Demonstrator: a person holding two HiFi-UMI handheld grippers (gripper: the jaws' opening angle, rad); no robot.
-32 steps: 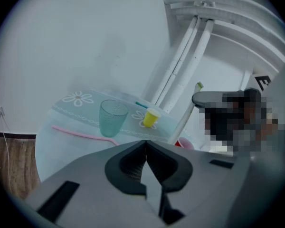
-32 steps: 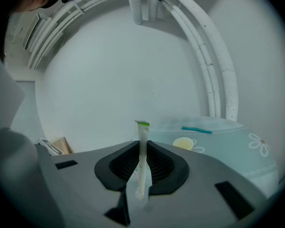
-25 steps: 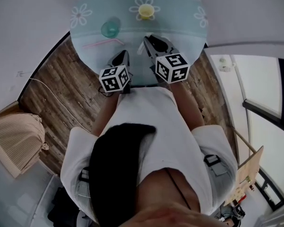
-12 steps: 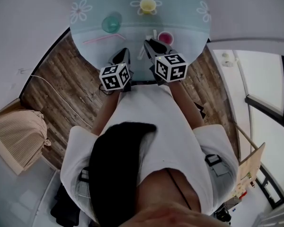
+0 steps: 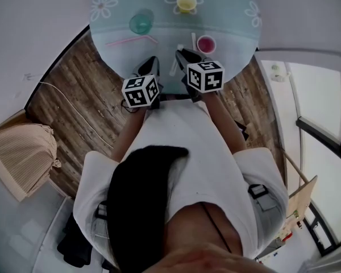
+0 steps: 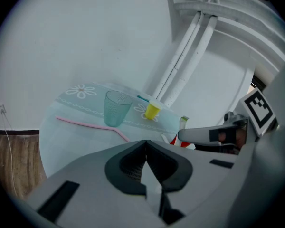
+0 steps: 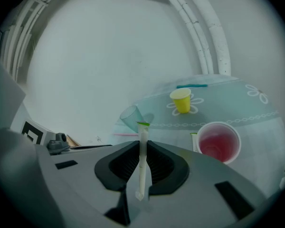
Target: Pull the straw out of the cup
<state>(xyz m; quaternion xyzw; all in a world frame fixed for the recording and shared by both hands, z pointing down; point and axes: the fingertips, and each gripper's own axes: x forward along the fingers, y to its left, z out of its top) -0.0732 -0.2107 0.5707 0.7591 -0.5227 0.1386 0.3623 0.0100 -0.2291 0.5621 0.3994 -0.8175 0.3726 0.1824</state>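
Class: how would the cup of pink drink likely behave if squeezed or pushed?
The cup looks thin-walled, so a hard squeeze would probably dent it. Open-topped and holding liquid, it may spill if tipped. That liquid probably steadies it against light nudges.

The table [image 5: 233, 21] is pale blue-green with a white daisy print. The floor [image 5: 74, 95] is brown wood grain. Teal cup [image 5: 141, 23], yellow cup [image 5: 186, 3], white cup [image 5: 206, 44] pink inside. Pink straw [image 5: 131, 40]; white straw [image 7: 142, 151], green tip.
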